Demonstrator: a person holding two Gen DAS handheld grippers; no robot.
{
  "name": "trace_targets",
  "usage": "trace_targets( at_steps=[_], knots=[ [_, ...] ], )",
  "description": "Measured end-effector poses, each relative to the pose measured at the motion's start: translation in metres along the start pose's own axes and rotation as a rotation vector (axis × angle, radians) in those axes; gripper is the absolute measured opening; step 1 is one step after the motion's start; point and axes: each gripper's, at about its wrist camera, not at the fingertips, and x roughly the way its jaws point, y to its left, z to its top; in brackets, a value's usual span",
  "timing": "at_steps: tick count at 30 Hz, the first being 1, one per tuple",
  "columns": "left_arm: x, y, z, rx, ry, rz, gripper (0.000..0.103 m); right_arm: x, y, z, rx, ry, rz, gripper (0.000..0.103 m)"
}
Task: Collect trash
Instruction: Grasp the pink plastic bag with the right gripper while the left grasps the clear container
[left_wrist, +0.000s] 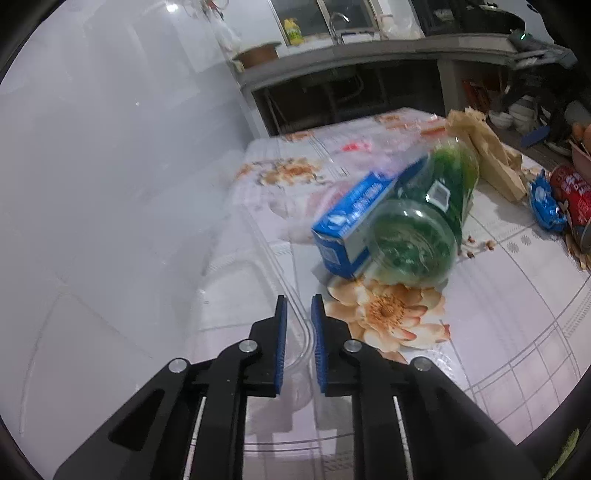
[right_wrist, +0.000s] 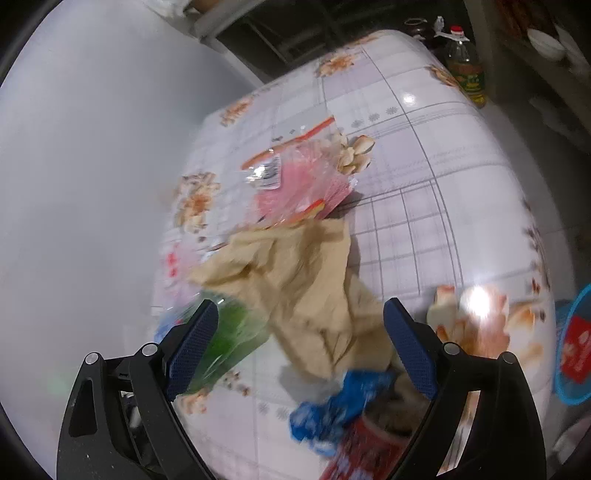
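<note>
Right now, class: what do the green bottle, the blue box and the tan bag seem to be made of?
Green bottle: probably plastic, see-through and glossy. Blue box: likely printed cardboard with sharp folded edges. Tan bag: seemingly matte brown paper, creased and crumpled.

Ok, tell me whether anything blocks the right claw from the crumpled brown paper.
Nothing visible does. The right claw is open, with the brown paper straight ahead between its fingers. A blue wrapper and a red can lie nearer the camera, at the paper's near end, not over it.
</note>
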Motion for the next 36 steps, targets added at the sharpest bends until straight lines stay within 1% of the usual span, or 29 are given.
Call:
trace_targets(
  at_steps=[4,7,12,15,18,20,21,22,25,29,33,36],
  knots=[
    [-0.013,0.013,0.006,-0.042,-0.048,0.011,0.008,-0.005,0.001,0.010,0.029,-0.049,0.041,0.087],
    [-0.020,0.022,0.011,-0.070,-0.077,0.010,0.008,-0.005,-0.007,0.023,0.095,-0.076,0.084,0.087],
    [-0.035,0.030,0.023,-0.083,-0.144,0.040,0.008,0.011,-0.015,0.045,0.178,-0.058,0.128,0.073],
    [-0.045,0.033,0.028,-0.095,-0.183,0.053,0.008,0.027,-0.017,0.055,0.196,-0.027,0.109,0.062],
    [-0.049,0.036,0.034,-0.110,-0.209,0.049,0.008,0.038,-0.020,0.061,0.209,0.003,0.107,0.046],
    [-0.049,0.037,0.037,-0.112,-0.221,0.045,0.008,0.043,-0.023,0.062,0.225,0.019,0.130,0.025],
    [-0.051,0.037,0.036,-0.113,-0.225,0.044,0.008,0.044,-0.024,0.062,0.228,0.021,0.133,0.020],
    [-0.051,0.038,0.037,-0.115,-0.229,0.042,0.008,0.043,-0.024,0.061,0.225,0.017,0.131,0.012],
    [-0.051,0.038,0.037,-0.117,-0.235,0.041,0.008,0.037,-0.023,0.059,0.207,-0.011,0.138,0.007],
    [-0.051,0.038,0.039,-0.122,-0.243,0.042,0.008,0.023,-0.020,0.058,0.192,-0.068,0.193,0.003],
    [-0.053,0.038,0.040,-0.122,-0.256,0.046,0.008,0.011,-0.014,0.060,0.178,-0.116,0.261,0.002],
    [-0.055,0.038,0.040,-0.121,-0.262,0.046,0.008,0.004,-0.008,0.061,0.164,-0.136,0.298,0.002]
  ],
)
